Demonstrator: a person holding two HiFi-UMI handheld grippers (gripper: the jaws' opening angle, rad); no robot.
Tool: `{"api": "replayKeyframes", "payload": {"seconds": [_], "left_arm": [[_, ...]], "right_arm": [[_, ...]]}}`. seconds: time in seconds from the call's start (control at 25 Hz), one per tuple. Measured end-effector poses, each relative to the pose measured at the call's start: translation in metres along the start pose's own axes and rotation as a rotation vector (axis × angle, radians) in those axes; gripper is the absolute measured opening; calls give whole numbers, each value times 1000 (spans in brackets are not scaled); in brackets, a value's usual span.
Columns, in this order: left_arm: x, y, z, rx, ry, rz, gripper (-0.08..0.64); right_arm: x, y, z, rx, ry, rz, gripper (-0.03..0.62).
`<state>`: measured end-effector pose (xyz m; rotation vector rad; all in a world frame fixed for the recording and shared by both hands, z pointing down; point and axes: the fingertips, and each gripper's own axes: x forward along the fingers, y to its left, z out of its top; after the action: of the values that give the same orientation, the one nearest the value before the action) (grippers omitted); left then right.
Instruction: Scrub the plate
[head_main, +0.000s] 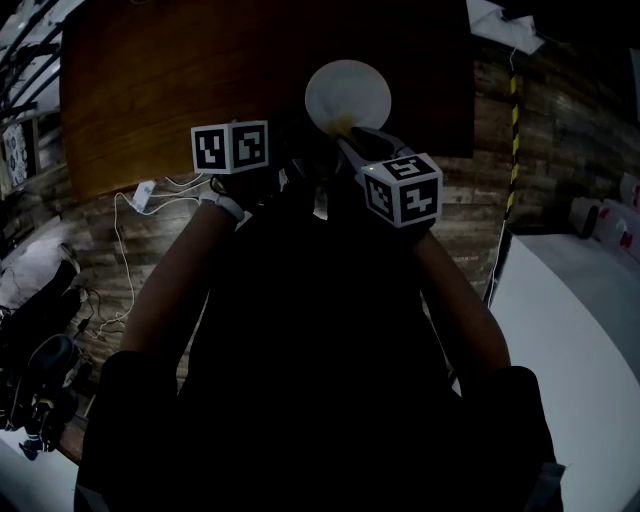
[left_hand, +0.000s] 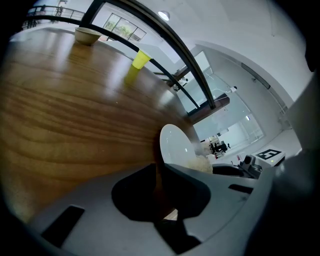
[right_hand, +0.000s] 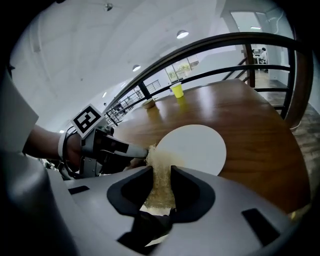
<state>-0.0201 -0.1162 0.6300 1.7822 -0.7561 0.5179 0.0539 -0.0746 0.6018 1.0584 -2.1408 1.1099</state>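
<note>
Plate (head_main: 347, 92), round, white and glossy, is seen at the near edge of the wood-grain table (head_main: 180, 80). Left gripper view: left gripper (left_hand: 159, 187) jaws are pinched on the thin plate rim. Right gripper view: right gripper (right_hand: 161, 187) jaws are clamped on a coarse beige fibrous sponge (right_hand: 160, 165), pressed against the plate rim
</note>
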Motion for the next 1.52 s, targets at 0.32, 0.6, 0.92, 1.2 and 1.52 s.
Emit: {"api": "replayKeyframes", "payload": {"seconds": [0.32, 0.6, 0.92, 1.2, 1.52], "left_arm": [[-2, 2, 3, 7, 4, 0, 34], [-7, 10, 2, -11, -1, 6, 34], [-16, 16, 1, -25, -15, 12, 34], [-36, 16, 22, -7, -92, 26, 34], [-102, 20, 86, 378, -280, 246, 34]], "right_arm": [[-19, -40, 9, 126, -47, -63, 120], [-37, -93, 30, 283, -142, -143, 120], [-56, -137, 50, 507, -271, -189, 120], [-60, -99, 69, 383, -267, -146, 120], [-41, -2, 80, 123, -207, -8, 120]]}}
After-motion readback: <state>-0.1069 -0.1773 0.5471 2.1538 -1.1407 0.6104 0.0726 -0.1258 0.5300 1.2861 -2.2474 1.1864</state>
